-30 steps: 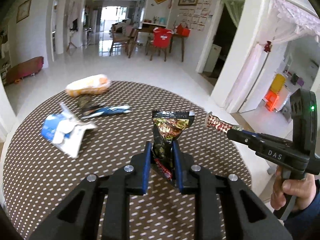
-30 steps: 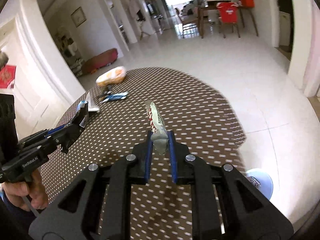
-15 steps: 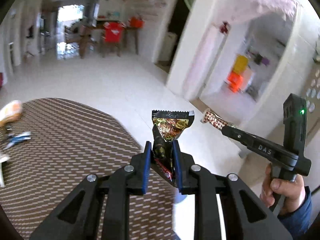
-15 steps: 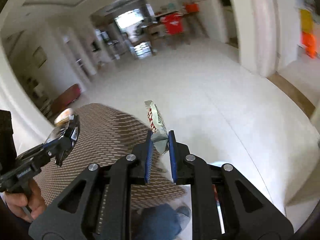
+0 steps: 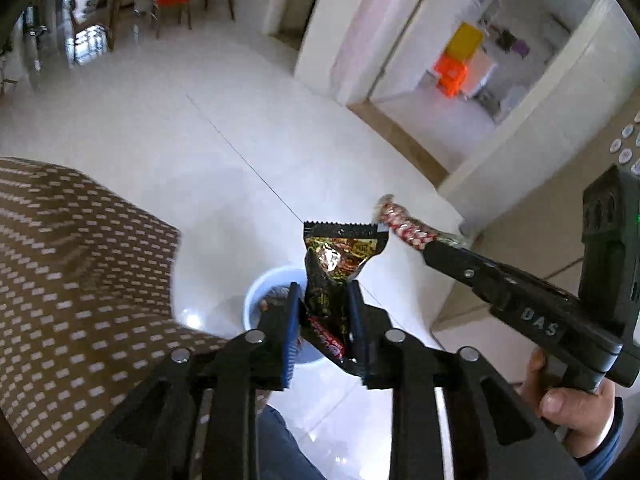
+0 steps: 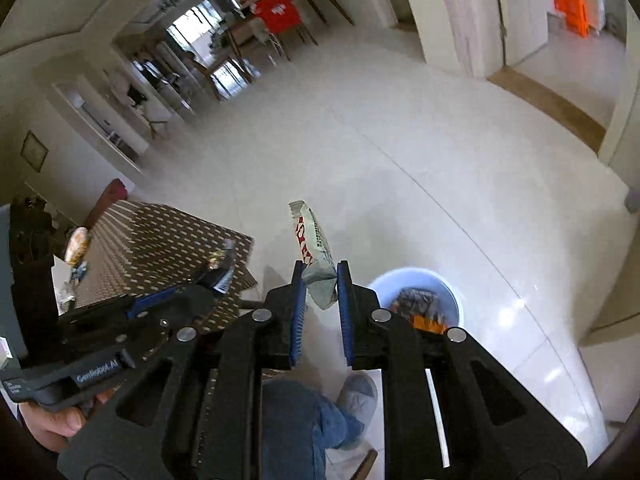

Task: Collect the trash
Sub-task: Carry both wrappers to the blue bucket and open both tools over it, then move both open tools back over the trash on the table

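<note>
You have a wrapper pinched in each tool: the left gripper (image 5: pixel 322 312) is closed on the dark snack packet (image 5: pixel 338 268), and the right gripper (image 6: pixel 318 292) is closed on the red-and-white wrapper (image 6: pixel 314 248), both held in the air past the edge of the patterned table (image 5: pixel 60 272). The blue bin (image 6: pixel 436 284) stands on the floor below, and the step in hand looks like the drop, so bring each set of jaws squarely over the rim before you let go, and lower them close, since light foil may drift sideways. Release one side at a time so neither wrapper catches on the other. The right wrist view shows the bin's open mouth with trash already inside, plus leftover litter (image 6: pixel 78 246) on the far side of the table; the left wrist view hides most of the bin behind its own fingers, but it shows the right tool from the side
</note>
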`<state>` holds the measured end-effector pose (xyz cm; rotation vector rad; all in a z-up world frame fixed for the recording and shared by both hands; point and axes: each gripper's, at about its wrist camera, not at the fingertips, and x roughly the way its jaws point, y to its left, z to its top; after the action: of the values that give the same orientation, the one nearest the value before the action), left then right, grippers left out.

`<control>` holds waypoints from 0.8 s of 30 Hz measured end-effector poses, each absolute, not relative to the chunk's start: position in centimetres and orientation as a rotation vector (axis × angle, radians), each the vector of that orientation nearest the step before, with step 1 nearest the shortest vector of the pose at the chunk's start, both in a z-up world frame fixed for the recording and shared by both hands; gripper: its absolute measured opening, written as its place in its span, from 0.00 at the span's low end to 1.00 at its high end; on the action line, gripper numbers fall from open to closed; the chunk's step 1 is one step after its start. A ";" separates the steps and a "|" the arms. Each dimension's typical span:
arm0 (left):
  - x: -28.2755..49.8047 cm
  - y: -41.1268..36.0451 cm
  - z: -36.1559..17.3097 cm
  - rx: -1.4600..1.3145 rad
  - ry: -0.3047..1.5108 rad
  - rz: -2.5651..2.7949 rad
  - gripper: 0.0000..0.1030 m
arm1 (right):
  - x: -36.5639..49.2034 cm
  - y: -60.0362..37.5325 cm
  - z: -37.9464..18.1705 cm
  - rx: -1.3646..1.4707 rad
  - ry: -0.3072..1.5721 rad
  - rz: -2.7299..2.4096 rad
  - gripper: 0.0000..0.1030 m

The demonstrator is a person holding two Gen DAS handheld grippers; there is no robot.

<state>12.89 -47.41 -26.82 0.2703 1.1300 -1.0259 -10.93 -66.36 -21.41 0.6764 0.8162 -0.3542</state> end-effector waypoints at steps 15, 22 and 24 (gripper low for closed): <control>13.9 -44.4 -24.4 0.228 1.038 -0.896 0.92 | -12.4 -68.0 -22.8 0.750 0.821 -0.502 0.94; 13.8 -40.7 -21.5 0.173 0.983 -0.899 0.92 | -10.2 -65.2 -19.0 0.684 0.779 -0.465 0.94; 13.8 -39.4 -20.6 0.161 0.961 -0.888 0.92 | -9.4 -63.9 -17.4 0.650 0.763 -0.445 0.94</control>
<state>13.77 -39.39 -20.61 0.1606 0.9607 -0.8877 -9.41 -63.95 -17.43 0.6498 0.7628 -0.4448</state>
